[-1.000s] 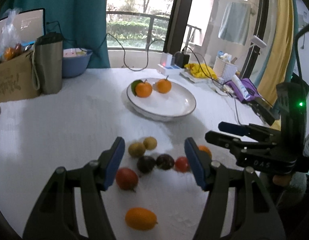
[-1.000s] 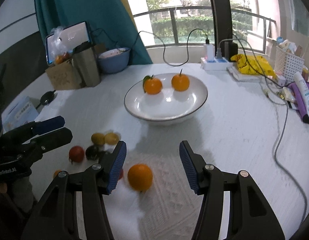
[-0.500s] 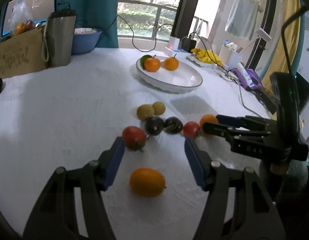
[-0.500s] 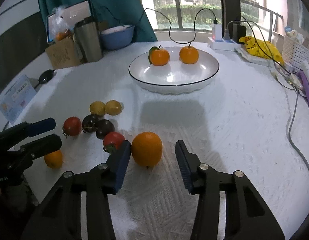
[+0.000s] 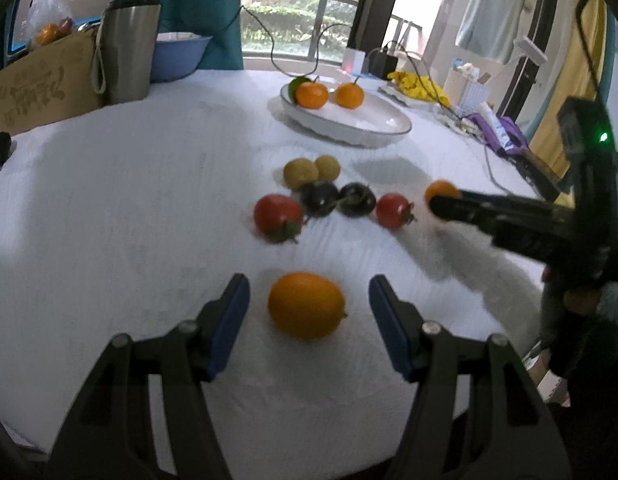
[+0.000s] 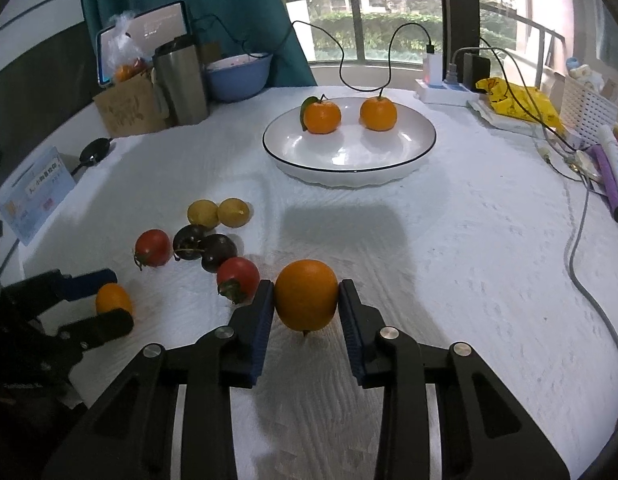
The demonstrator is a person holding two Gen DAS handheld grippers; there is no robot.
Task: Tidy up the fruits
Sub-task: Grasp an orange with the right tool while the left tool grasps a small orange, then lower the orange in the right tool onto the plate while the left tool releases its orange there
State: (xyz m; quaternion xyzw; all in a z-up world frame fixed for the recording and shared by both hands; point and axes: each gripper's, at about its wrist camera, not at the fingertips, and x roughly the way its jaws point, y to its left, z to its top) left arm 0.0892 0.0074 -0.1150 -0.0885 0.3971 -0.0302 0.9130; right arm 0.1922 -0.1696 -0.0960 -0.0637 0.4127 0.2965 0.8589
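While two oranges point(image 6: 321, 117) sit on the plate point(image 6: 427, 148) toward the far tabletop edge, right tongs point(image 6: 307, 306), just closing, pinching a third orange point(image 6: 306, 294) near the front edge; left tongs point(image 5: 309, 316) spread around a kumquat point(image 5: 306, 305); tomatoes point(image 6: 153, 247) and others unsorted.

Round table under white textured cloth point(image 6: 449, 280); on it: white dark-rimmed plate point(image 6: 389, 168), loose small fruits point(image 6: 207, 240), steel tumbler point(image 6: 181, 84), blue bowl point(image 6: 237, 76).

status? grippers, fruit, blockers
Right gripper just closed on orange. Left gripper open around small orange. Plate path clear; tomato close beside.
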